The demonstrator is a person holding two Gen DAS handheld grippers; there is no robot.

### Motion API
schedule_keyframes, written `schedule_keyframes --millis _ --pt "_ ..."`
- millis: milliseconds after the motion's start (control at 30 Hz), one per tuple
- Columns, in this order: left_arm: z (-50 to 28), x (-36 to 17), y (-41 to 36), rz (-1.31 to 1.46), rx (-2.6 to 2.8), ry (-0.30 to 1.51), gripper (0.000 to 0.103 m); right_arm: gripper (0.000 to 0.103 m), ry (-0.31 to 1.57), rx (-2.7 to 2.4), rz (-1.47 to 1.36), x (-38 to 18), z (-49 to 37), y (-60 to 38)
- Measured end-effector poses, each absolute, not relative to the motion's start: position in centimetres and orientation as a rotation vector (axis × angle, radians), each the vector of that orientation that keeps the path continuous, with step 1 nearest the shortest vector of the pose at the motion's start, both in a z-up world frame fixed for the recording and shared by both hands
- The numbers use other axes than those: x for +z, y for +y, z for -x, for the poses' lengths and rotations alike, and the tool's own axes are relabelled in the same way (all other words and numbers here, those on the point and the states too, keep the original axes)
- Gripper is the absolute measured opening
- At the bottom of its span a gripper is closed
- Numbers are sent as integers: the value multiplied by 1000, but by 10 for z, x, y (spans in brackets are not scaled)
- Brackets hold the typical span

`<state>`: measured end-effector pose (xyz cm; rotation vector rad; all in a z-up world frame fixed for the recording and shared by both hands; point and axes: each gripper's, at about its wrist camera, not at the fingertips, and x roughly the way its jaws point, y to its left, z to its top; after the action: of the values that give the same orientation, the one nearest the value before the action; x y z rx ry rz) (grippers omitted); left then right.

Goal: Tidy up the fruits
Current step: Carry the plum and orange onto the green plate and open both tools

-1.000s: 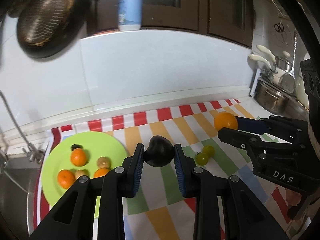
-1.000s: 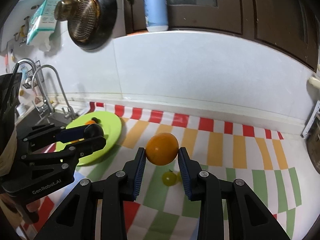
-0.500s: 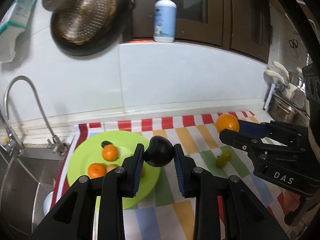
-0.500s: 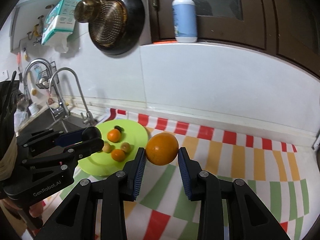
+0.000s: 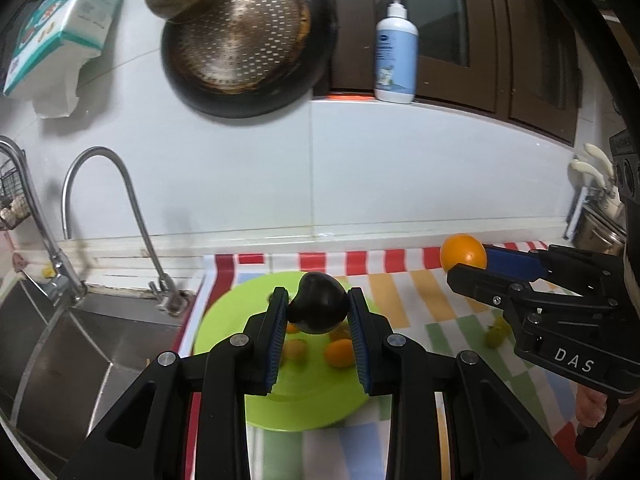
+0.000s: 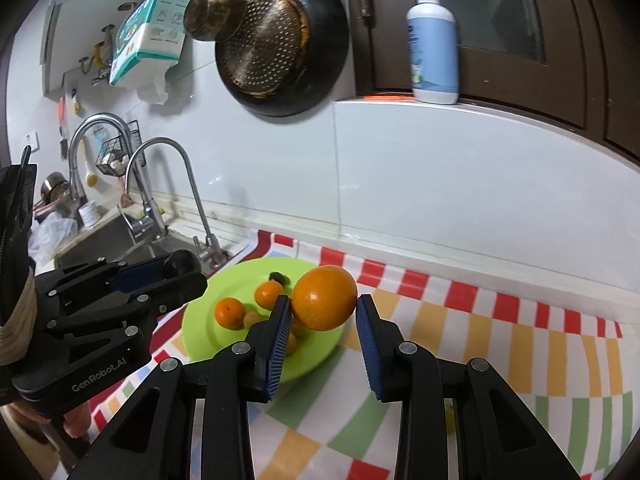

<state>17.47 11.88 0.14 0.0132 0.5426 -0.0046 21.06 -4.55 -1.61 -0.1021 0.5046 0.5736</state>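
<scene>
Left claw (image 5: 318, 312) clamping a dark plum (image 5: 319, 307), hanging right over the green plate (image 5: 304, 408); right claw (image 6: 323, 312) gripping an orange (image 6: 324, 297), trailing beside.

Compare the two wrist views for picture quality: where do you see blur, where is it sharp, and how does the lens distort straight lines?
Left wrist view: the green plate and its small fruits smear with motion blur, while the left gripper and its dark fruit stay sharp. Right wrist view: the orange is crisp, the striped cloth softer. Both views: the fisheye bends the counter edge and darkens the corners.
</scene>
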Motion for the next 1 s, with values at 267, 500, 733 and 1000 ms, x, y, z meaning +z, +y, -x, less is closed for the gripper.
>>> schedule_keyframes --millis 267,500,733,1000 --pt "-192 -7 145 7 38 565 30 34 540 607 113 -24 -233 -17" --pt "-215 -21 164 17 40 604 30 34 590 624 131 -37 -257 7" --pt "-237 -41 173 3 34 653 30 34 657 618 141 -58 -282 23" --pt "-256 -66 182 -12 38 722 30 34 730 606 146 -84 -304 38"
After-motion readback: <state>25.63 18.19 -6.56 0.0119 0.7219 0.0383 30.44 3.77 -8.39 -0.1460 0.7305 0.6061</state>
